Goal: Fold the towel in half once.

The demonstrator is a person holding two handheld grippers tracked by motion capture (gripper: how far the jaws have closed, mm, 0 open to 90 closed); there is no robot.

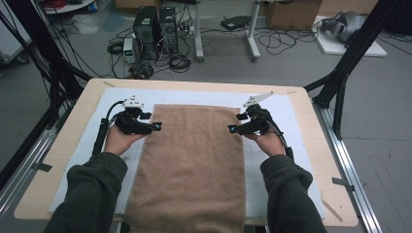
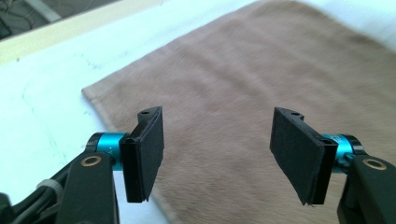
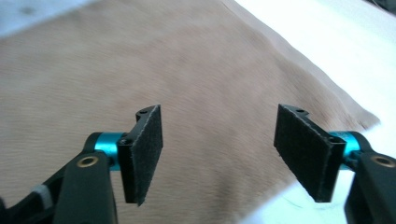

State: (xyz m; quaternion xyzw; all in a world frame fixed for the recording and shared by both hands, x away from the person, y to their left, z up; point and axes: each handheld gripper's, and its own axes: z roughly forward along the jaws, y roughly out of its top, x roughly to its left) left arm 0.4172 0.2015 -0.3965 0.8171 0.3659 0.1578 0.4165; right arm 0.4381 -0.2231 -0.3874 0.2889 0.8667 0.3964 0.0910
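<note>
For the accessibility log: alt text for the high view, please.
A person holds the left gripper and right gripper, both open, at opposite long edges of a brown towel lying flat on a white mat on a wooden table.

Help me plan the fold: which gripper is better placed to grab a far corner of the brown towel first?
Neither clearly; slight edge to the left. The left gripper and right gripper both hover open at the towel's side edges near its far end, but the left gripper view frames its corner more squarely.
</note>
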